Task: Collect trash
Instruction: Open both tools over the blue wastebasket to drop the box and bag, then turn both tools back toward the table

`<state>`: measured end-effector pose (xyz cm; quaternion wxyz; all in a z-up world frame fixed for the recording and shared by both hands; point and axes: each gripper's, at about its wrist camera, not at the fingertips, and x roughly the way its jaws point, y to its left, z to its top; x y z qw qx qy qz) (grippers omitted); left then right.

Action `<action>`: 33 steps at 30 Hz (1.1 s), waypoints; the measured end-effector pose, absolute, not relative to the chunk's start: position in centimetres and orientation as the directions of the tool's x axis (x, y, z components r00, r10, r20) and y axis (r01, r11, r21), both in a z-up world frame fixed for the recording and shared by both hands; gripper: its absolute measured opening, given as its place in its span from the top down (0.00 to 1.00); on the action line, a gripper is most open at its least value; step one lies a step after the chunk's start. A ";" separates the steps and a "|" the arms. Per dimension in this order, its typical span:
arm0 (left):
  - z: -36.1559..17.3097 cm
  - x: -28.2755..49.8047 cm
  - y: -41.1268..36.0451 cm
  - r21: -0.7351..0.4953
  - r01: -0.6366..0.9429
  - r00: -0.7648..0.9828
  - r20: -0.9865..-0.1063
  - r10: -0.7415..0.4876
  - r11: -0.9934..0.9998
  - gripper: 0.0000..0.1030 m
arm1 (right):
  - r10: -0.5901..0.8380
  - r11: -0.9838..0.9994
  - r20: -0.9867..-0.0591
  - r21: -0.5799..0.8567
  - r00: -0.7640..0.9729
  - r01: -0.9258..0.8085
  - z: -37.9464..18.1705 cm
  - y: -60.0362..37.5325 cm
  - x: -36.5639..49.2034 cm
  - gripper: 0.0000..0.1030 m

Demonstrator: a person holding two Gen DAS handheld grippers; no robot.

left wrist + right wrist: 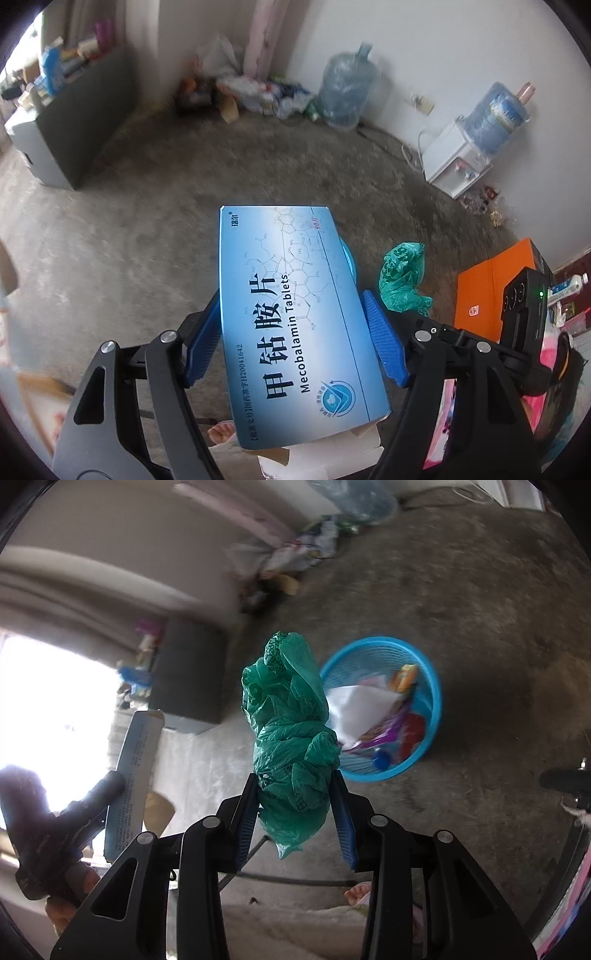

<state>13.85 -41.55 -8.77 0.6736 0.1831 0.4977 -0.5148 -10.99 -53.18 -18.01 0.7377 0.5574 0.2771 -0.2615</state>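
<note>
My left gripper (291, 314) is shut on a blue Mecobalamin tablet box (291, 314), held flat above the concrete floor; the box also shows edge-on in the right wrist view (135, 768). My right gripper (295, 779) is shut on a crumpled green plastic bag (291, 738), which also shows in the left wrist view (402, 277). A blue mesh trash basket (432, 686) with paper and wrappers inside stands on the floor just right of and beyond the bag. A sliver of the basket rim (351, 262) peeks from under the box.
A pile of rubbish (258, 96) and a large water jug (345, 92) lie by the far wall. A water dispenser (465, 151) stands at right, a grey cabinet (70, 133) at left, an orange box (491, 291) near right.
</note>
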 end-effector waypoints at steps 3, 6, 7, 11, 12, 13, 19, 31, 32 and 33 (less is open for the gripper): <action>-11.4 14.5 -45.3 -0.277 0.871 -0.054 -0.875 -0.481 0.406 0.33 | -0.073 0.221 -0.720 0.664 0.691 0.715 -20.1 -55.4 -9.4 0.63; -13.5 15.2 -48.7 -0.289 0.867 -0.077 -0.883 -0.463 0.406 0.31 | -0.077 0.202 -0.736 0.649 0.673 0.733 -21.7 -57.7 -8.0 0.62; -14.2 15.3 -49.5 -0.295 0.865 -0.087 -0.884 -0.458 0.405 0.30 | -0.075 0.207 -0.740 0.644 0.668 0.737 -22.3 -58.5 -7.3 0.61; -18.8 16.0 -53.0 -0.307 0.844 -0.119 -0.907 -0.404 0.441 0.17 | -0.045 0.188 -0.781 0.605 0.622 0.774 -27.6 -62.3 -5.0 0.31; -20.0 16.2 -53.3 -0.292 0.832 -0.110 -0.920 -0.376 0.472 0.17 | -0.032 0.169 -0.809 0.574 0.587 0.801 -29.4 -63.1 -4.8 0.31; -20.8 16.4 -53.4 -0.285 0.820 -0.108 -0.929 -0.354 0.497 0.17 | -0.013 0.136 -0.837 0.541 0.547 0.830 -30.9 -63.6 -4.8 0.31; -19.6 16.6 -50.9 -0.296 0.823 -0.095 -0.913 -0.397 0.485 0.18 | -0.077 0.118 -0.835 0.534 0.544 0.837 -31.5 -63.5 -6.5 0.31; -7.5 16.4 -43.9 -0.283 0.856 -0.008 -0.844 -0.536 0.432 0.18 | -0.257 0.323 -0.780 0.486 0.570 0.812 -21.4 -58.3 -5.7 0.31; -6.0 16.5 -42.5 -0.276 0.859 0.009 -0.834 -0.552 0.432 0.18 | -0.272 0.363 -0.766 0.479 0.583 0.799 -19.9 -57.1 -5.2 0.30; -4.5 16.6 -40.8 -0.269 0.860 0.028 -0.824 -0.566 0.434 0.18 | -0.279 0.393 -0.753 0.476 0.596 0.786 -18.6 -56.1 -5.0 0.28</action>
